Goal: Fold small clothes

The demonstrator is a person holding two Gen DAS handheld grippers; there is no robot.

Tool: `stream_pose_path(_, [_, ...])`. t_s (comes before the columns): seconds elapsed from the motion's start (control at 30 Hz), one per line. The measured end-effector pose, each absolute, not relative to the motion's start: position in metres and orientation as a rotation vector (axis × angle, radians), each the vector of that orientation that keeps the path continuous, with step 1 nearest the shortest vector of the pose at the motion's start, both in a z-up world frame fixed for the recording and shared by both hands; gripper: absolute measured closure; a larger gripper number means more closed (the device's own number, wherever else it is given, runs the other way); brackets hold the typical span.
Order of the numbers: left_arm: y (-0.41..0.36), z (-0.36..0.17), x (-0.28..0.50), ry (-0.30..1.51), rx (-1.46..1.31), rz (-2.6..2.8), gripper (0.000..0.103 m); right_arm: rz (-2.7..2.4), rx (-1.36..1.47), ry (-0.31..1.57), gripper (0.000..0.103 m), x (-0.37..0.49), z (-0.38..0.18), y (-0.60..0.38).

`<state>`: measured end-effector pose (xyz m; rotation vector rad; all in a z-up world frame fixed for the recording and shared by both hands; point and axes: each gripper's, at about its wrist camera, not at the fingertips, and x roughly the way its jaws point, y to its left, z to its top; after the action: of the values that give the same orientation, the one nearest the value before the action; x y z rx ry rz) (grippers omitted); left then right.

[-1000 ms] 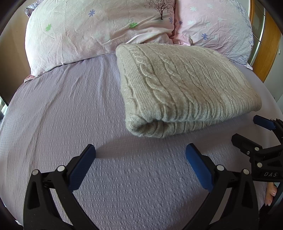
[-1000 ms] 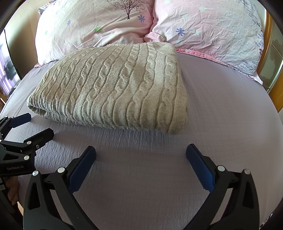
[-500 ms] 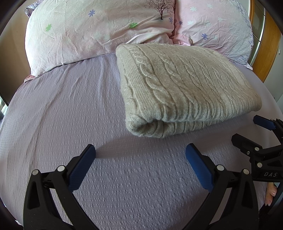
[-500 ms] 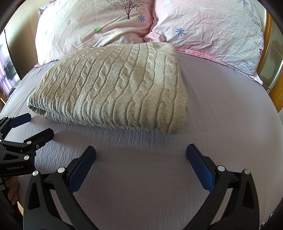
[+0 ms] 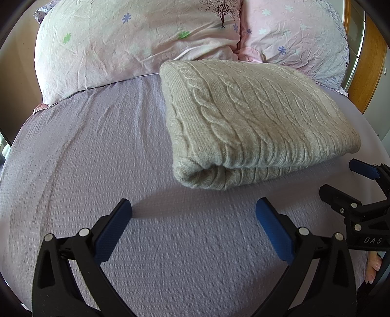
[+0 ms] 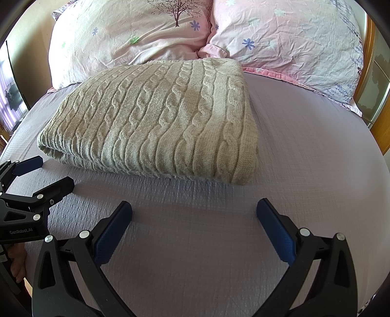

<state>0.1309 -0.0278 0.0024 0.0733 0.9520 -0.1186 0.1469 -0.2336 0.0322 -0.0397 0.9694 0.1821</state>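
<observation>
Remaining unmoved, both grippers' fingers (image 5: 117, 219) spread, clear of folded sweater (image 5: 256, 122).

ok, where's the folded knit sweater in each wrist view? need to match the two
Left wrist: the folded knit sweater fills the center-right, its rolled fold edge facing the camera, the right gripper at the right edge.
Right wrist: the sweater sits center-left, the left gripper at the left edge.
Shared landmark: the tree print on the pink pillow, just behind the sweater.

A bedroom: bed (image 5: 97, 170) with floral pillows (image 5: 136, 41).
</observation>
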Motion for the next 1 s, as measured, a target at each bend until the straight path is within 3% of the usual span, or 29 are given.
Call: stream_pose_path(1.0, [-0.0279, 0.0043, 0.1319, 0.946, 0.073, -0.119, 0.002, 0.181, -0.039, 0.969, 0.001, 0.1468, 0.0321, -0.2336])
